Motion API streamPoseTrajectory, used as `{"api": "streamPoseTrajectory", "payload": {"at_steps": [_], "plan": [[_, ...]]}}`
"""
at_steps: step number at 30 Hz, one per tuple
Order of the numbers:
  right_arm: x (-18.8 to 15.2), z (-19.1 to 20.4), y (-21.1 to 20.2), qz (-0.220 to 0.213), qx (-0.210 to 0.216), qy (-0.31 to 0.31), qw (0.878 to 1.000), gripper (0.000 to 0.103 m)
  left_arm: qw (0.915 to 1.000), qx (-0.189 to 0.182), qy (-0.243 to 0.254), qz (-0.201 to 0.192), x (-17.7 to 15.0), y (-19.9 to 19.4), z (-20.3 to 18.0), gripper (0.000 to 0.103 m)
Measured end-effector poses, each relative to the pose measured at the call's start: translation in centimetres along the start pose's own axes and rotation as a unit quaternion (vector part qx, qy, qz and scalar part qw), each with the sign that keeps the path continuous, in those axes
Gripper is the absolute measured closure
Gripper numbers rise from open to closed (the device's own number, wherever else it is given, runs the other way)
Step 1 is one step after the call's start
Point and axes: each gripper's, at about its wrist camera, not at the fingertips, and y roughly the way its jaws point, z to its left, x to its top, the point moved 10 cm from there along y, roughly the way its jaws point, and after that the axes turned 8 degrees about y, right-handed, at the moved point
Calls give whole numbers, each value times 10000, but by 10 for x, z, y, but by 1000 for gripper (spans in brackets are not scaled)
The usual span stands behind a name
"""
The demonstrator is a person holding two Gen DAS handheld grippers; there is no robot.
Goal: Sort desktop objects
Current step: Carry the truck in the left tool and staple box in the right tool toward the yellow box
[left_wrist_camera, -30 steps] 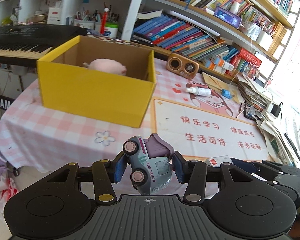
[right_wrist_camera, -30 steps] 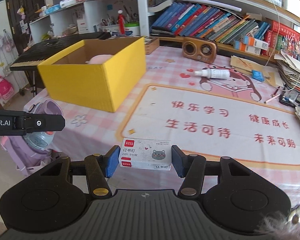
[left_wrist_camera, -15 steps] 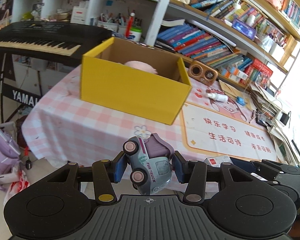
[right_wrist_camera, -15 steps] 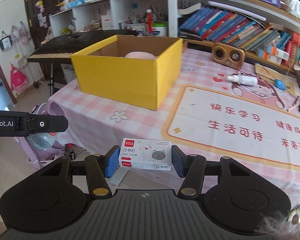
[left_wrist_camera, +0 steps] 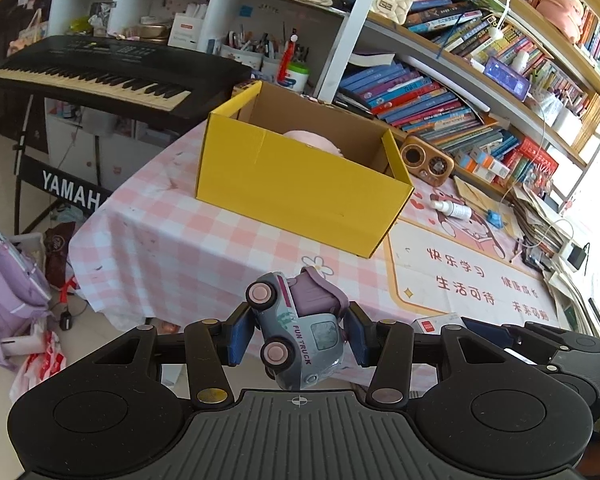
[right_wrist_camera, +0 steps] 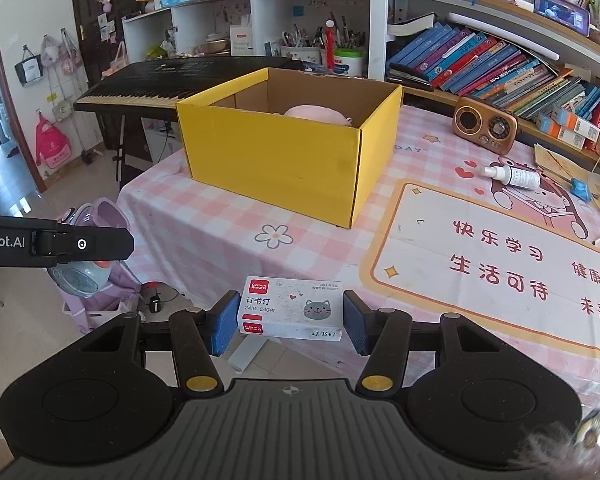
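Observation:
My left gripper (left_wrist_camera: 298,338) is shut on a grey-and-purple toy truck (left_wrist_camera: 300,332), tipped on its side, held off the table's near edge. My right gripper (right_wrist_camera: 286,322) is shut on a white staple box (right_wrist_camera: 292,312) with a cat picture. An open yellow cardboard box (left_wrist_camera: 300,184) (right_wrist_camera: 276,160) stands on the pink checked tablecloth (left_wrist_camera: 172,248), with a pink plush toy (right_wrist_camera: 312,114) inside. In the right wrist view the left gripper (right_wrist_camera: 56,242) with the toy truck (right_wrist_camera: 80,276) shows at the left, beyond the table corner.
A wooden radio (right_wrist_camera: 484,128), a white spray bottle (right_wrist_camera: 512,176) and a blue clip (right_wrist_camera: 580,190) lie on the table. A pink desk mat (right_wrist_camera: 500,264) covers the right half. A black keyboard (left_wrist_camera: 88,76), bookshelves and a purple backpack (left_wrist_camera: 8,284) surround it.
Both grippers have drawn back from the table with their objects still held; the yellow box and the table now look farther away, and floor shows under the left gripper.

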Motion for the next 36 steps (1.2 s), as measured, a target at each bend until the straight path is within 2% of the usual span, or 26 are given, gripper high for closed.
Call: {"api": "streamPoseTrajectory", "payload": {"at_steps": [12,19,30,36], "plan": [[11,-2,5,-25,-5,-99,9999,51,9999,-90,-22,54,8,12,-2,55],[29,-9,13,-172,57,-91,9998,51,10000,-63,47,-6,27,27,-5,55],[115,-22,27,-774,339,-184,9963,51,9980,48,115,-617,112,51,-1,55],[171,-21,46,-1054,583,-581,9910,51,9957,149,236,-886,161,75,0,55]]}}
